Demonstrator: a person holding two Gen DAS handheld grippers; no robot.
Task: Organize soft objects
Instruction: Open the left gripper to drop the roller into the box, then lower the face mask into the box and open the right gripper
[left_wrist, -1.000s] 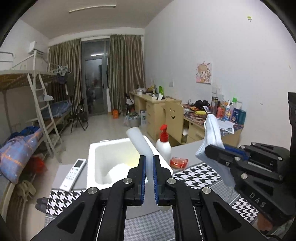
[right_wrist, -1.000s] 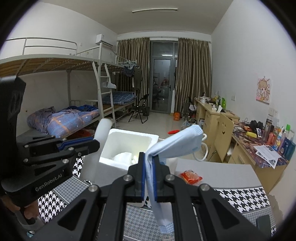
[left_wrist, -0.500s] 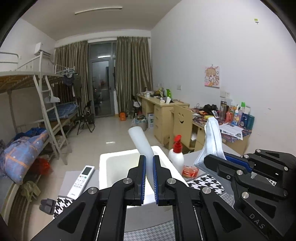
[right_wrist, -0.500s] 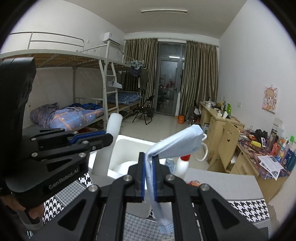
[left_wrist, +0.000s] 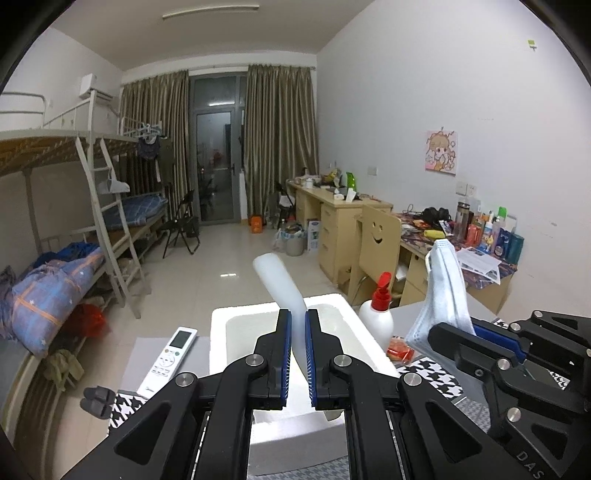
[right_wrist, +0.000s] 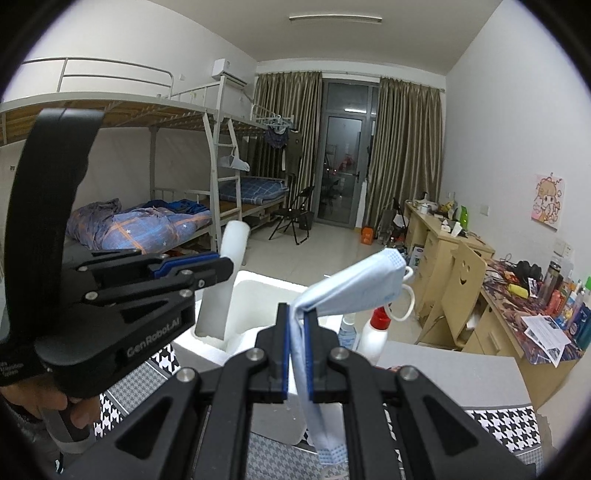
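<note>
My left gripper (left_wrist: 297, 325) is shut on a white foam tube (left_wrist: 280, 284), which sticks up and tilts left over the white foam box (left_wrist: 218, 332). In the right wrist view the left gripper (right_wrist: 221, 264) holds the tube (right_wrist: 225, 280) above the box (right_wrist: 255, 284). My right gripper (right_wrist: 297, 317) is shut on a light blue face mask (right_wrist: 354, 288), folded over the fingers with its ear loop hanging right. In the left wrist view the right gripper (left_wrist: 439, 332) holds the mask (left_wrist: 443, 291) right of the box.
A white bottle with a red pump (left_wrist: 378, 314) and a red packet (left_wrist: 399, 347) sit right of the box. A white remote (left_wrist: 170, 354) lies to its left. Houndstooth mats (left_wrist: 436, 376) cover the grey table. Desks, a chair and bunk beds stand beyond.
Both grippers have risen and tilted upward with their loads, so the box sits lower in both views. Both grips are unchanged.
</note>
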